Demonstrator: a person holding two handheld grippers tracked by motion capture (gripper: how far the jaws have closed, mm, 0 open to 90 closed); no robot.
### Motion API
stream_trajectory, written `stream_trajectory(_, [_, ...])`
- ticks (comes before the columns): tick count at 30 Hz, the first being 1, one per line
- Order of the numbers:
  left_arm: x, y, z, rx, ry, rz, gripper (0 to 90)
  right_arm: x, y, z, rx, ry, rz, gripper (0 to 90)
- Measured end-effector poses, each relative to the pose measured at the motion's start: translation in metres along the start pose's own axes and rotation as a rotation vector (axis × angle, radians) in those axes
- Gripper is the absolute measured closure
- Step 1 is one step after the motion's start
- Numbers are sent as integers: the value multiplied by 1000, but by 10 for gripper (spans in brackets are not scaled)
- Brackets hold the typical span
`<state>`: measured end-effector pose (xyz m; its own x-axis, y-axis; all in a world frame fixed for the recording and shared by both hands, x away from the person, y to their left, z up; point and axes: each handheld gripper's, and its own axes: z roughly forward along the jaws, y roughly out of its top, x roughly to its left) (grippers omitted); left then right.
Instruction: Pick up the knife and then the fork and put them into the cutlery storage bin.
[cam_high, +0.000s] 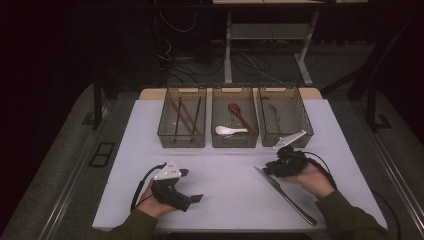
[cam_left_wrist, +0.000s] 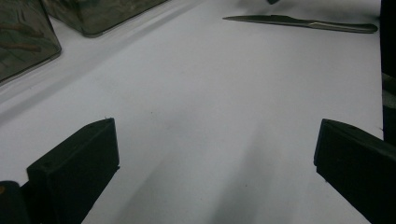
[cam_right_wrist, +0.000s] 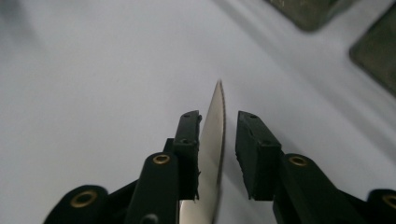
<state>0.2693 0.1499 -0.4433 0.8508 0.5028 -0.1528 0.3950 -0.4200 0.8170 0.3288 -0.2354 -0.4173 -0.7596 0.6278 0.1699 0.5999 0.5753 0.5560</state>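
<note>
White table (cam_high: 225, 200), three clear bins along its far edge. Left bin (cam_high: 182, 140) holds chopsticks, middle bin (cam_high: 235, 142) holds a brown spoon (cam_high: 241, 117) and a white spoon (cam_high: 229, 131), right bin (cam_high: 286, 137) holds what looks like a single metal utensil, too dim to name.

Table knife (cam_high: 285, 192) lies flat on the table in front of the right bin, tip pointing toward the table's centre, handle toward the near right corner. In the right gripper view the blade (cam_right_wrist: 212, 140) runs up between the jaws.

Right gripper (cam_high: 274, 167): jaws parted a little, straddling the blade near its tip. One pad sits against or just beside the blade's flat; the other stands clear with a visible gap. Not a grip as it stands.

Left gripper (cam_high: 192, 186): jaws wide apart, nothing between them, parked over bare table at near left, well apart from the knife.

Judgement on the step: picking up the knife for sorting, likely into the right bin.
- The blade is thin and slick; a hold farther back toward the handle would be steadier than at the tip.
- Centre the blade between the pads before closing, so it does not skid sideways.
- Lift level, tip leading, and clear the bin's near wall before lowering.
- Left gripper can stay put.
</note>
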Motion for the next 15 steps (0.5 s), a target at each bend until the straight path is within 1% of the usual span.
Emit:
stream_trajectory(3, [-1,0,0,1,-1,2,0,3,-12,-12,40,-3,31,653])
stream_trajectory(6, [-1,1,1,2,-2,4,0,8,-22,-22,76,-13,49,635])
stream_trajectory(8, [-1,1,1,0,-1,1,0,12,-28,-25,105,-18,47,632])
stream_trajectory(10, [-1,1,2,1,-1,0,0,16,-34,-27,149,-16,47,634])
stream_trajectory(15, [-1,1,2,1,-1,-1,0,23,-44,-24,238,-38,26,648])
